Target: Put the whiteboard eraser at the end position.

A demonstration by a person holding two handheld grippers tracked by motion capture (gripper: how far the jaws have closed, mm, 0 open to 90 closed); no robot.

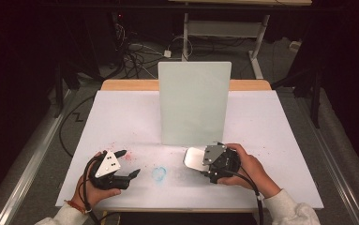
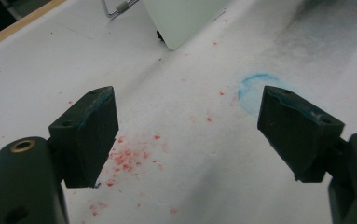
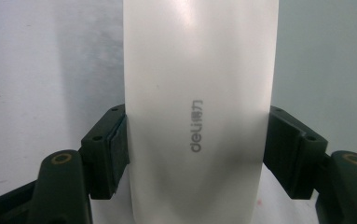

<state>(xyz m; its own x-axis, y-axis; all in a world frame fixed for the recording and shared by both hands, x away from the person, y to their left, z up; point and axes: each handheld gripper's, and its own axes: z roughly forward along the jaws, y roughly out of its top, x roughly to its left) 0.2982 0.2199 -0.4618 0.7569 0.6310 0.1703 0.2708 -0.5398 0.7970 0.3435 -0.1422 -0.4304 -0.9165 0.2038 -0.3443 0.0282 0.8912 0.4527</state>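
A pale whiteboard (image 1: 193,103) stands upright in the middle of the white table (image 1: 121,117). My right gripper (image 1: 201,161) is just in front of its lower right part, shut on a smooth white block (image 1: 193,158) printed "deli". In the right gripper view the block (image 3: 197,93) sits squarely between both pads (image 3: 113,149) of the right gripper (image 3: 197,154). My left gripper (image 1: 130,162) hovers at the front left, open and holding nothing. In the left gripper view, the left gripper (image 2: 188,135) has its jaws spread wide over the table. A blue ring-shaped smear (image 1: 159,173) lies between the two grippers.
Red specks (image 1: 128,156) are scattered on the table beside the left gripper, and also show as red specks (image 2: 129,156) under its jaws. A metal stand leg (image 2: 120,8) props the board from behind. The table's wooden far edge (image 1: 130,85) and cables on the floor (image 1: 135,51) lie beyond.
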